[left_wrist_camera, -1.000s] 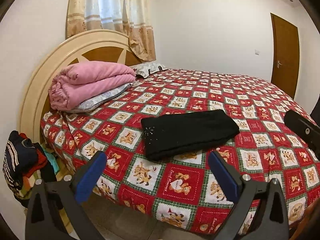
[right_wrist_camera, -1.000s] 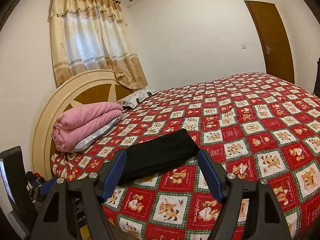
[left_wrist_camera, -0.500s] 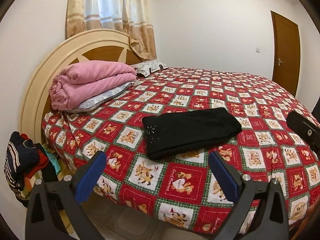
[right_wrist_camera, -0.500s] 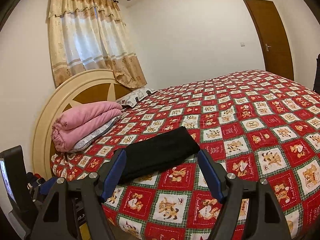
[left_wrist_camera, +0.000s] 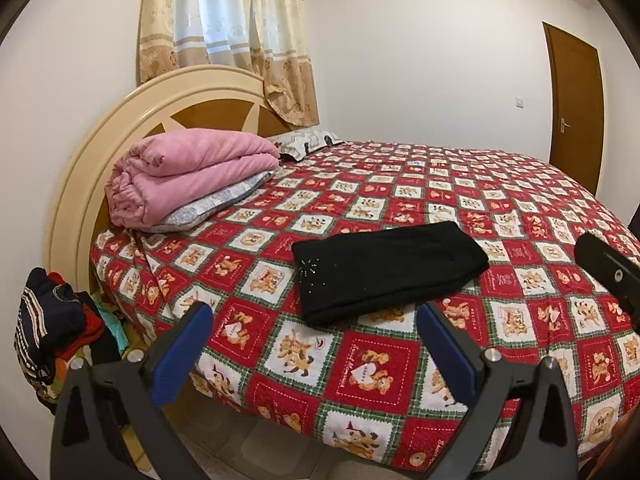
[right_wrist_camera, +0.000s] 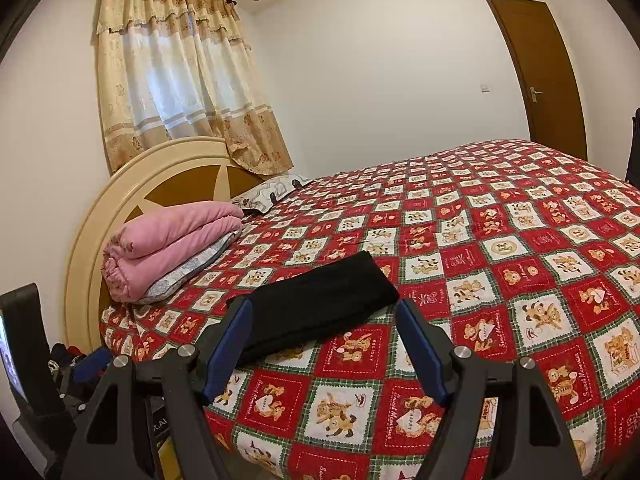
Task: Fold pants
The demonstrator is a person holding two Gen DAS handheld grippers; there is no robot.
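Note:
The black pants lie folded into a flat rectangle on the red teddy-bear bedspread, near the bed's front edge; they also show in the right wrist view. My left gripper is open and empty, held in the air in front of and below the pants. My right gripper is open and empty, just in front of the pants' near edge. The right gripper's body shows at the right edge of the left wrist view; the left gripper's body shows at the left edge of the right wrist view.
A folded pink blanket on a grey pillow lies by the cream headboard. A patterned pillow is behind it. A pile of clothes sits on the floor left of the bed. A brown door is at the far right.
Both grippers have drawn back and risen slightly from the bed; the pants look a little farther and lower in view. The pants have not moved.

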